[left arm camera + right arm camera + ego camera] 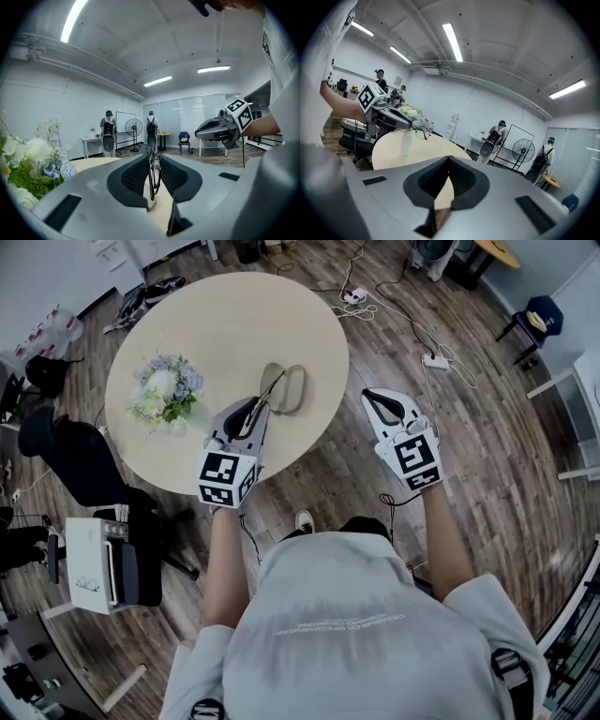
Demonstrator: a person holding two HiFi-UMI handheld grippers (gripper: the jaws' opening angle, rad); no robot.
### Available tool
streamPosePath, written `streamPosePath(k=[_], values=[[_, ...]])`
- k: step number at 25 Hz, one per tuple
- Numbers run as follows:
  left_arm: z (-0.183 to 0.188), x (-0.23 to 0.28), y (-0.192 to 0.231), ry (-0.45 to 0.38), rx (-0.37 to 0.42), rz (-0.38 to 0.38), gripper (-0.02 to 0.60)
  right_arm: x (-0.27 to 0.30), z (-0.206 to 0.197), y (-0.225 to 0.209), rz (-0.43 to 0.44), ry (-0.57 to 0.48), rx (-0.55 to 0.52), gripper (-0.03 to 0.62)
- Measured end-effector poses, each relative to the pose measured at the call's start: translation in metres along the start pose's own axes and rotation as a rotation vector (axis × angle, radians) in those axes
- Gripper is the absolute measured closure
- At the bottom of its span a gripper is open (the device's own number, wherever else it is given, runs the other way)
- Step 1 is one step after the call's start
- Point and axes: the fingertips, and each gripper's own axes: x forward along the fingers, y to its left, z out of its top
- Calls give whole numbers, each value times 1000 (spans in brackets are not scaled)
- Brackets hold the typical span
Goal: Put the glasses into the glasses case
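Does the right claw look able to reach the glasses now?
Probably yes: the left claw holds the glasses over the table, and nothing stands between them and the shut right claw.

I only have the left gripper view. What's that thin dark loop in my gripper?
Observer: The head view shows it's the glasses, held by the left gripper over the round table.
Operator: Is the right gripper holding anything?
Observer: No. Its own view shows the right gripper shut and empty.
Operator: Any glasses case on the table?
Observer: None shows in the head view. Only a vase of flowers stands there.
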Motion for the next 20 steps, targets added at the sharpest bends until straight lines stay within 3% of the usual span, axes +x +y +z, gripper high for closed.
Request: streamPosePath(k=[5, 13, 20], values=[[-20, 19, 17, 32, -88, 15, 517, 35, -5, -3, 51, 6, 20, 594], [-48, 59, 39, 89, -237, 84, 515, 93, -28, -14, 242, 38, 26, 594], [-80, 98, 53, 87, -535, 154, 514, 155, -47, -33, 401, 43, 22, 594]])
